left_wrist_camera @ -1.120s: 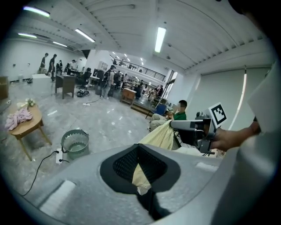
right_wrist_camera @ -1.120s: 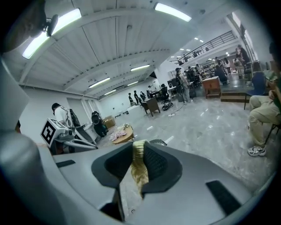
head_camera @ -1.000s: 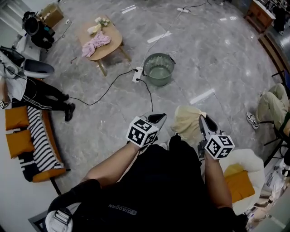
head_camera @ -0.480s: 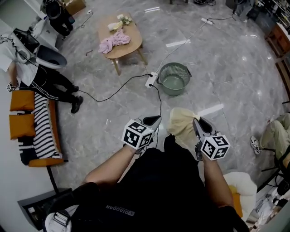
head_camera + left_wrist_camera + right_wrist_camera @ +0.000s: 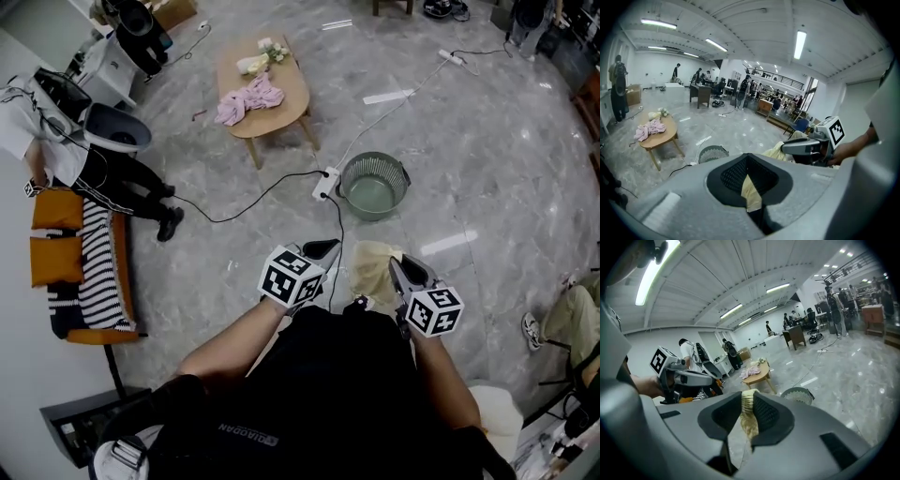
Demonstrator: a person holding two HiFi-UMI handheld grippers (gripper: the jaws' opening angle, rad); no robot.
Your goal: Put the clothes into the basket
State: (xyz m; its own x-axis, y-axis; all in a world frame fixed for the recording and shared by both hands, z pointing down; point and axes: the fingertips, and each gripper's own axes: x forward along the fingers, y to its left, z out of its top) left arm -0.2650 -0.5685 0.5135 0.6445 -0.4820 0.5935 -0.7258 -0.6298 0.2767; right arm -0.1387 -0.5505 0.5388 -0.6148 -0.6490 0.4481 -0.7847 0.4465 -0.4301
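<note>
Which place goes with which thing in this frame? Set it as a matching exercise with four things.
Things:
1. yellow cloth
2. pink cloth
3. basket
4. striped blanket

Places:
A. on the wooden table
B. on the floor beside the power strip
C. pinched by the left hand-held gripper and the right hand-held gripper
D. on the orange sofa

Pairs: 1-C, 2-A, 3-B, 4-D
</note>
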